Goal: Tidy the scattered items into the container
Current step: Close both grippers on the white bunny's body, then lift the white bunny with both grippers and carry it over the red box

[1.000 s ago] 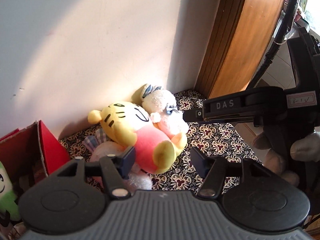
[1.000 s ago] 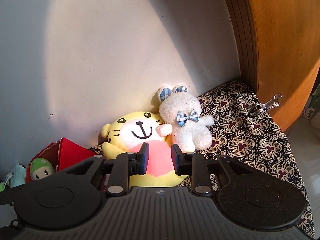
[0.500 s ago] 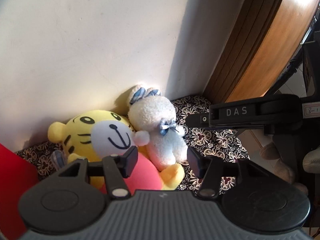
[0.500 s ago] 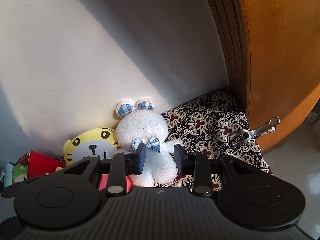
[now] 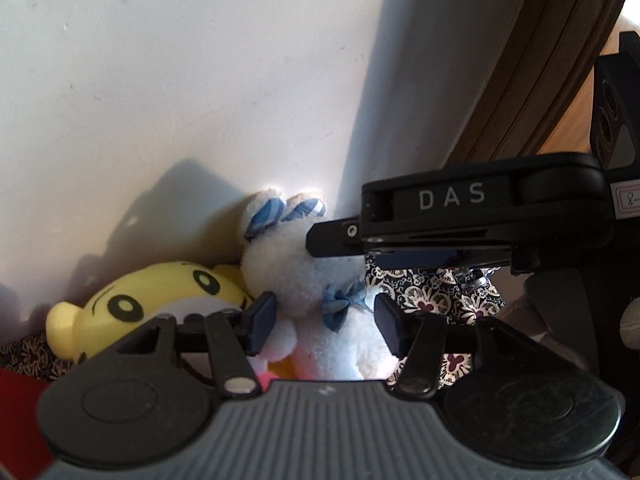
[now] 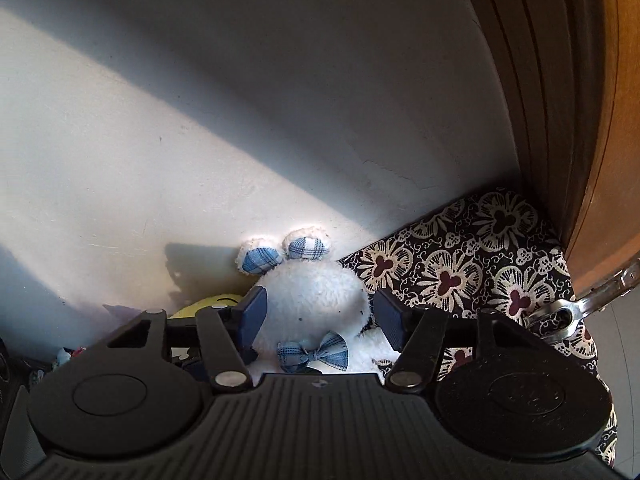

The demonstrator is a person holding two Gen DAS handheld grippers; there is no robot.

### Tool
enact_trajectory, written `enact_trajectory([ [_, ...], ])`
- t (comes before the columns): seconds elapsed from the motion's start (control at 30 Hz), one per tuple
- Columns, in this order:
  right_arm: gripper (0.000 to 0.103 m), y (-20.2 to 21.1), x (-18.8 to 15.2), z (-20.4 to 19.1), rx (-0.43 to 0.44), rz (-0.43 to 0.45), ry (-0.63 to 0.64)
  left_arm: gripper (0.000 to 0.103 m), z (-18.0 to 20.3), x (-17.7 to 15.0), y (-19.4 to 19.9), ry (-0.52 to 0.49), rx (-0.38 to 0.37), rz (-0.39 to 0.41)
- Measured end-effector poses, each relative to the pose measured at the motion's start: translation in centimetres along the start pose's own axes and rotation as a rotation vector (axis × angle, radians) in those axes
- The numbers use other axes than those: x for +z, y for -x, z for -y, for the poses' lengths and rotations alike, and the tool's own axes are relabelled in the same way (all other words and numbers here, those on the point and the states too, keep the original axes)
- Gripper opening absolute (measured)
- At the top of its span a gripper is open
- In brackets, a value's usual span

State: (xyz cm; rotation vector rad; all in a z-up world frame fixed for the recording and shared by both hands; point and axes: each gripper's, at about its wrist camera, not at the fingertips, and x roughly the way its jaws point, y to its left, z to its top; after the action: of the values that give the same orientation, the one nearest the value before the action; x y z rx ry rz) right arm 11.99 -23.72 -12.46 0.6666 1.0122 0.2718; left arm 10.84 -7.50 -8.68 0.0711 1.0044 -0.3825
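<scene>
A white plush rabbit (image 6: 316, 300) with blue plaid ears and bow tie leans against the wall on a patterned cloth (image 6: 460, 264). My right gripper (image 6: 316, 316) is open, its jaws on either side of the rabbit's head. In the left wrist view the rabbit (image 5: 304, 280) lies beside a yellow plush tiger (image 5: 160, 296). My left gripper (image 5: 324, 324) is open in front of the rabbit's body, not touching. The right gripper's black finger (image 5: 460, 216) reaches in from the right at the rabbit's head. A red container edge (image 5: 16, 412) shows at the far left.
A white wall stands right behind the toys. A wooden door frame (image 6: 560, 100) rises at the right. A metal clip (image 6: 580, 304) lies on the cloth's right edge.
Both grippers moved closer to the rabbit. The right gripper's jaws opened wider and now bracket the rabbit's head. The left view shifted right, off the red container.
</scene>
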Motion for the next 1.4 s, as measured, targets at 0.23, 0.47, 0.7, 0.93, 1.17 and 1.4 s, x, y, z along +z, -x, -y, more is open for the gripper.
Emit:
enact_trajectory([
  [0.23, 0.066, -1.7, 0.0, 1.0, 0.052, -0.032, -0.08, 0.055, -0.4, 0.6, -1.1, 0.009, 0.024, -0.027],
  [0.47, 0.053, -0.6, -0.6, 1.0, 0.088, -0.035, -0.056, 0.053, -0.2, 0.5, -0.6, 0.026, -0.003, -0.051],
  [0.7, 0.052, 4.0, -3.0, 3.0, 0.08, -0.036, -0.134, 0.05, 1.4, -1.1, 1.6, 0.02, -0.114, -0.068],
  [0.93, 0.06, 5.3, -4.2, 4.0, 0.028, -0.025, -0.165, 0.064, 2.3, -1.4, 0.1, -0.04, -0.117, -0.1],
  [1.17, 0.065, 4.8, -3.5, 3.8, -0.01, 0.005, -0.145, 0.074, 2.9, -0.1, -2.3, -0.038, -0.091, -0.104],
  [1.4, 0.068, 4.7, -3.1, 4.2, 0.001, 0.006, -0.204, 0.068, 2.9, -0.2, -2.4, -0.016, -0.102, -0.108],
])
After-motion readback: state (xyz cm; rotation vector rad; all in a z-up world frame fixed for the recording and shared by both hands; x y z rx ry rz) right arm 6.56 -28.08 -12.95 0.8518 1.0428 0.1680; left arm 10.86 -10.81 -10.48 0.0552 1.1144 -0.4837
